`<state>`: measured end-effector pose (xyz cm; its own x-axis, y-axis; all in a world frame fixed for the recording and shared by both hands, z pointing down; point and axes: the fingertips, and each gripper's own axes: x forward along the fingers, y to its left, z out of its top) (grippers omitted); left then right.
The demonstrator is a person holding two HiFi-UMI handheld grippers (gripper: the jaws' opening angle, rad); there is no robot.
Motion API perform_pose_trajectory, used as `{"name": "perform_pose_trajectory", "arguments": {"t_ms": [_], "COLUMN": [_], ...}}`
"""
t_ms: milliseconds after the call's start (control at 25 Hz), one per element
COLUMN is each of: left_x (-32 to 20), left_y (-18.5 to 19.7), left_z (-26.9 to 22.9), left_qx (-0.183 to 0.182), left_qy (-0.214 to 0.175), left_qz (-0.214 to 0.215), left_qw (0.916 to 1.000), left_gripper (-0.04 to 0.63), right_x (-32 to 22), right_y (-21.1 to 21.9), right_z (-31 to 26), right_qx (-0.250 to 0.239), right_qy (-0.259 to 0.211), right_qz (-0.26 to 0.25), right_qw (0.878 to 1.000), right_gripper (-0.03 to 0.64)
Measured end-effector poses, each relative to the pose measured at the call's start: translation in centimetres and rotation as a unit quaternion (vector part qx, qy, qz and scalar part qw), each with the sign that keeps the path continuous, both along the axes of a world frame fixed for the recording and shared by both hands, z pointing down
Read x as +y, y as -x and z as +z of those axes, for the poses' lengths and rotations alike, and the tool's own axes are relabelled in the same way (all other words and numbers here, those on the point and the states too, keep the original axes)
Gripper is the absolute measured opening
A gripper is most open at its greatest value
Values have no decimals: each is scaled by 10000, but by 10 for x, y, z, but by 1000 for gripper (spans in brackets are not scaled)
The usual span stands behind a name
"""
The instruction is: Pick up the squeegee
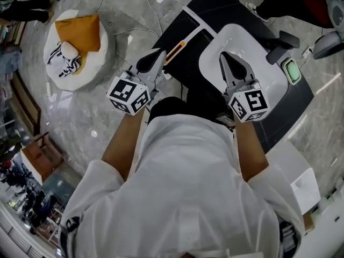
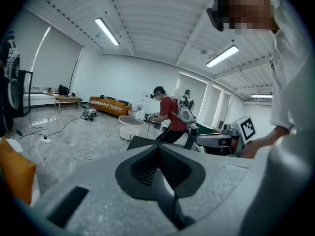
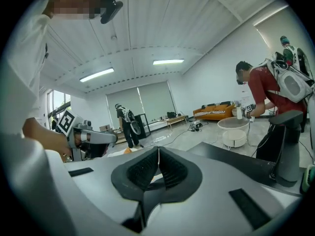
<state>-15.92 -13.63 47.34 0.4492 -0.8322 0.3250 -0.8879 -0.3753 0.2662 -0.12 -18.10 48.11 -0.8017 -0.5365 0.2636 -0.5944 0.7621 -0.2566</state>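
Pickup not started. Squeegee (image 1: 175, 52) lies on dark mat (image 1: 212, 7), just beside tip of my left claw (image 1: 159, 52), ungripped. Left claw jaws together, empty. Right claw (image 1: 223, 57) likewise, over white board (image 1: 269, 71). Remaining: open jaws, grasp, lift

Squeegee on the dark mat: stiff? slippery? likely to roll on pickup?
The squeegee looks slim and straight, so it is probably stiff and light. It lies flat on the dark mat, so rolling seems unlikely. Its orange part looks like smooth plastic and may slip in a pinch.
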Motion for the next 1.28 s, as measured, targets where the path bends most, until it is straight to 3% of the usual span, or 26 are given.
{"name": "perform_pose_trajectory", "arguments": {"t_ms": [280, 520, 840, 1280], "left_x": [-44, -74, -102, -113], "left_y": [-19, -25, -40, -59], "left_z": [24, 56, 98, 151], "left_qx": [-384, -352, -404, -825], "left_qy": [668, 1071, 1616, 2400], "left_qz": [705, 1152, 1653, 2084], "left_qw": [9945, 9869, 9721, 9446], "left_gripper": [14, 15, 51, 120], "right_x": [-20, -33, -51, -49], "right_y": [-19, -25, -45, -64], "right_z": [19, 32, 46, 69], "right_qx": [-62, 73, 143, 114], "right_qy": [229, 293, 436, 636], "right_qz": [366, 729, 1312, 1662], "right_qw": [9990, 9969, 9903, 9840], "right_gripper": [15, 15, 15, 15]}}
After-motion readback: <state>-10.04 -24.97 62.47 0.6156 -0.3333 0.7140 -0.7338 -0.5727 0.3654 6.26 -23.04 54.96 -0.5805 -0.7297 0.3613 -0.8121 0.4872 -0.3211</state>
